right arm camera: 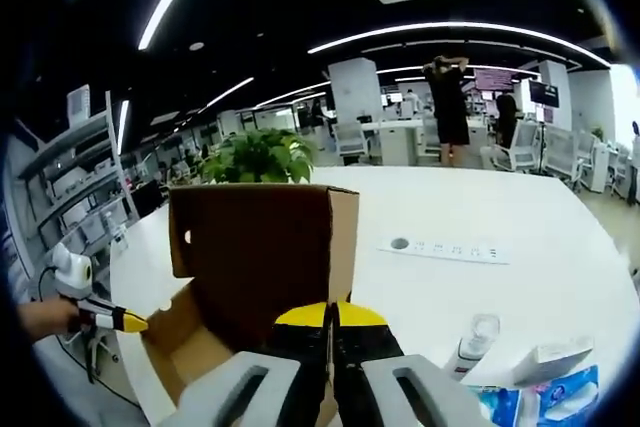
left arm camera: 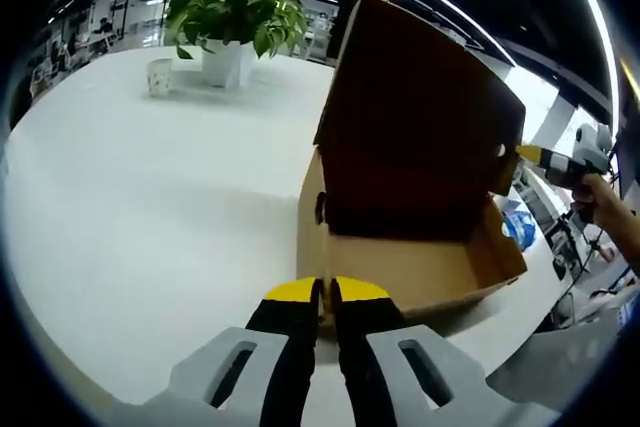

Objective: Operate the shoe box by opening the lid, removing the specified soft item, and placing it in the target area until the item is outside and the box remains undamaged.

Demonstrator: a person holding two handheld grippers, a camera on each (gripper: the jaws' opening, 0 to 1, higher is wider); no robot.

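Observation:
The brown cardboard shoe box (left arm camera: 400, 272) stands on the white table (left arm camera: 150, 197) with its lid (left arm camera: 420, 117) raised upright. My left gripper (left arm camera: 325, 292) is shut, its yellow tips pinching the box's near wall rim. My right gripper (left arm camera: 540, 157) comes in from the right in a hand, its tip at the lid's side flap. In the right gripper view the lid (right arm camera: 250, 247) faces me, and my right gripper (right arm camera: 330, 312) is shut at its lower corner. The left gripper (right arm camera: 125, 322) touches the open box (right arm camera: 185, 352) at its far corner. The tan inside that shows holds no soft item.
A potted plant (left arm camera: 235, 12) and a paper cup (left arm camera: 158, 75) stand at the table's far side. A power strip (right arm camera: 445, 247), a small bottle (right arm camera: 475, 339) and a blue tissue pack (right arm camera: 560, 392) lie right of the box. A person (right arm camera: 450, 97) stands far back.

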